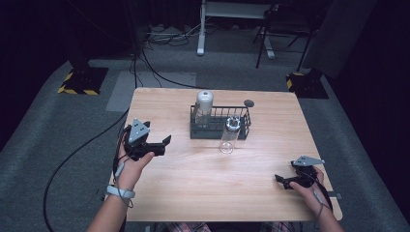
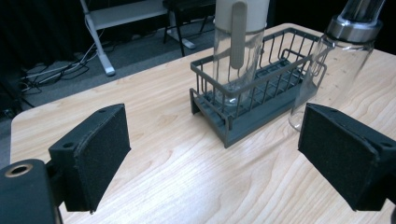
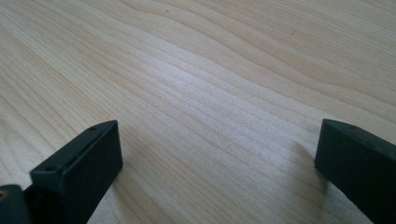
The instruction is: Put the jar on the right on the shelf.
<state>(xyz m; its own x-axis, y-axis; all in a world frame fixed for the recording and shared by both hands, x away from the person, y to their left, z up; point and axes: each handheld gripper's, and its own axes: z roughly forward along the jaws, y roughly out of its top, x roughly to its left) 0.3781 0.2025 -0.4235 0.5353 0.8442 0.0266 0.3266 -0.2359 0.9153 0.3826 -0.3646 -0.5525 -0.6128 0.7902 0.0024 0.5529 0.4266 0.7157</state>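
A dark room with grey carpet surrounds a pale wooden surface [image 1: 193, 179]. Toward its far middle sits a dark wire rack [image 1: 220, 129], holding an upright clear bottle with a white cap [image 1: 203, 108] at its left end. A second clear bottle with a metal neck [image 1: 229, 135] stands upright on the surface, just beside the rack's near right side. The left gripper [image 1: 167, 141], at the left, points toward the rack, its fingers [image 2: 100, 154] apart and holding nothing. The right gripper [image 1: 279, 179] rests low at the near right, its fingers [image 3: 88, 163] also apart and holding nothing.
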